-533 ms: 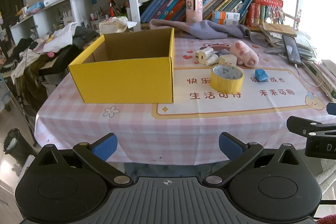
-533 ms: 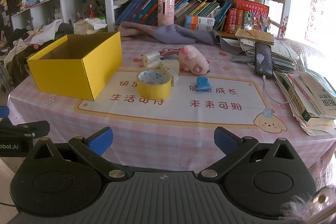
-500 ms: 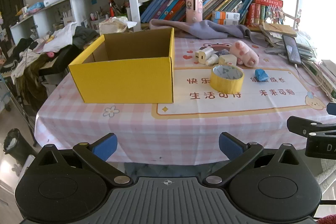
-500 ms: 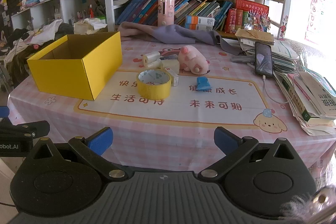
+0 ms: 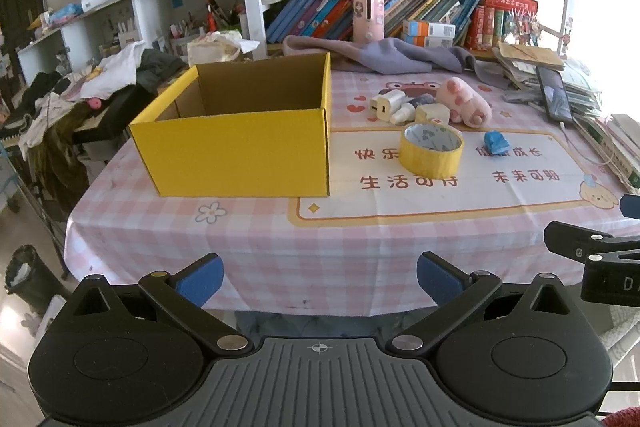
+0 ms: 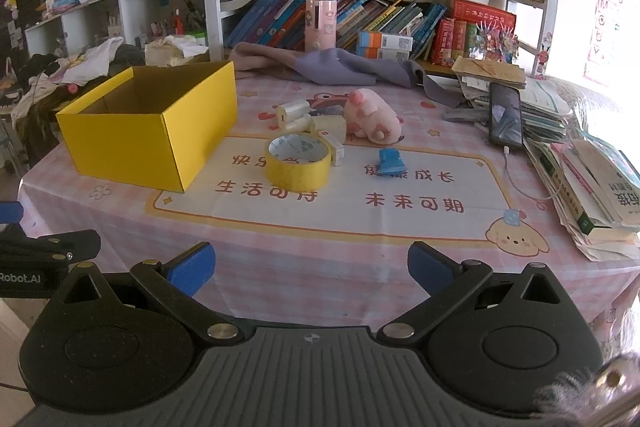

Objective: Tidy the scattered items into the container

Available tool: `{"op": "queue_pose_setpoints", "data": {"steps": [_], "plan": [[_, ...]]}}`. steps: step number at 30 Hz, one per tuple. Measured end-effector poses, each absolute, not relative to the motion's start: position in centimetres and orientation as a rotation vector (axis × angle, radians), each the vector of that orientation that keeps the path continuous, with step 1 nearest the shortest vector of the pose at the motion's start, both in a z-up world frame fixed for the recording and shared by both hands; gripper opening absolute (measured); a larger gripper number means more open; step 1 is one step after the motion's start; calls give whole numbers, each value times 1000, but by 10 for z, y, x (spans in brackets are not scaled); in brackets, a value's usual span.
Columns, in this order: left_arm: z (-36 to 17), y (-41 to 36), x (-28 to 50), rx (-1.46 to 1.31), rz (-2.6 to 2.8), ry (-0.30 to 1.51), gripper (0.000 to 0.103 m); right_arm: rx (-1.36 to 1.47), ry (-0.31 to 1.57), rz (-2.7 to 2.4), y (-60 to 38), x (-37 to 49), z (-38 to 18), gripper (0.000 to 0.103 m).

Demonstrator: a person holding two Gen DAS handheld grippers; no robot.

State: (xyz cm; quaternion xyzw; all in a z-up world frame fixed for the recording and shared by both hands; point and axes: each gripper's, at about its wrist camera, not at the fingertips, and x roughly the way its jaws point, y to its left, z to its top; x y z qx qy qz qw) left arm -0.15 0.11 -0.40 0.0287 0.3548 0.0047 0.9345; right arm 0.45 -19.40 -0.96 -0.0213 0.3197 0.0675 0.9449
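We hold the left gripper (image 5: 319, 277) and right gripper (image 6: 310, 265) spread wide and empty at the near table edge. Ahead-left of both sits the open yellow cardboard box (image 5: 240, 143). Ahead lies the yellow tape roll (image 6: 298, 163), with small cream packets (image 6: 294, 115), a pink plush toy (image 6: 374, 119) and a blue crumpled piece (image 6: 390, 161) behind; a book stack (image 6: 592, 183) flanks our right.

Left tongs (image 5: 319, 275), right tongs (image 6: 310, 263): jaws wide, empty.
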Motion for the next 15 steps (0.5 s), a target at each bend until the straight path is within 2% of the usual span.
{"op": "queue_pose_setpoints", "data": {"steps": [15], "plan": [[-4, 7, 0, 54, 21, 731, 103, -51, 655, 153, -195, 9, -12, 103]]}}
